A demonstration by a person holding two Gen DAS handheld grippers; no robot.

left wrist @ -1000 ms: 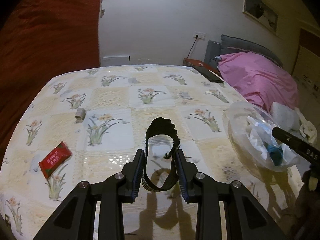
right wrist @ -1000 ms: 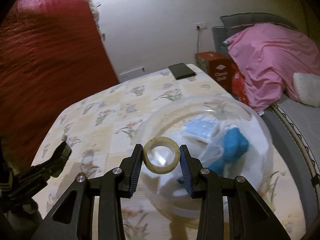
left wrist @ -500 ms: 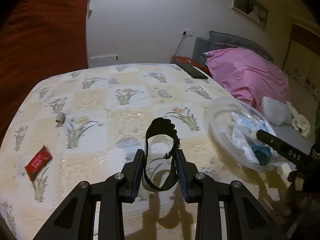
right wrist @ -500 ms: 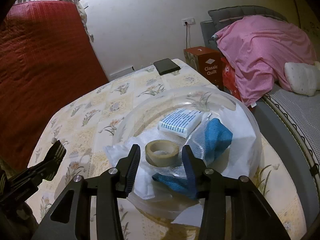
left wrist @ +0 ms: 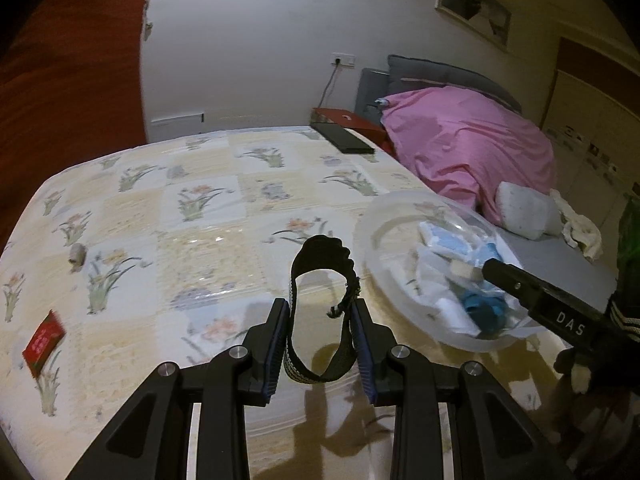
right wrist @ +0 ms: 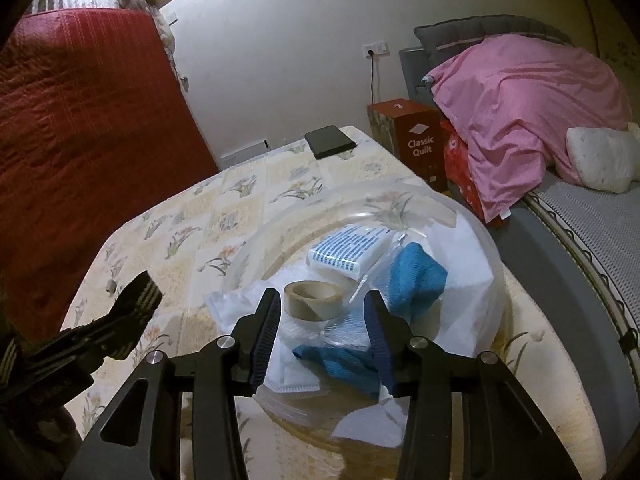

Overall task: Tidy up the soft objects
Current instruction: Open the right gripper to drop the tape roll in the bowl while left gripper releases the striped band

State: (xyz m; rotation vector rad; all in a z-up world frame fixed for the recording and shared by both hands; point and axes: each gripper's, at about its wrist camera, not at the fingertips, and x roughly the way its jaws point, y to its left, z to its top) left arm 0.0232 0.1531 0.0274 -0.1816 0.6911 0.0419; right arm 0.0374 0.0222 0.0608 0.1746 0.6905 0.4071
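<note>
my right gripper (right wrist: pixel 320 332) has just let go, jaws spread, tape roll (right wrist: pixel 314 300) now in the bowl (right wrist: pixel 496 264); left gripper (left wrist: pixel 320 340) stays clenched on the black strap (left wrist: pixel 320 248), next in.

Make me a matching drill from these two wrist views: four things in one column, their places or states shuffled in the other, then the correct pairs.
Things:
1. black strap loop
2. tape roll
3. red packet
4. black phone

Places or states:
A. lying in the clear bowl
B. at the far end of the table
C. clamped in the left hand-held gripper
D. alone on the floral cloth, near the table's left edge

Pairs: 1-C, 2-A, 3-D, 4-B
</note>
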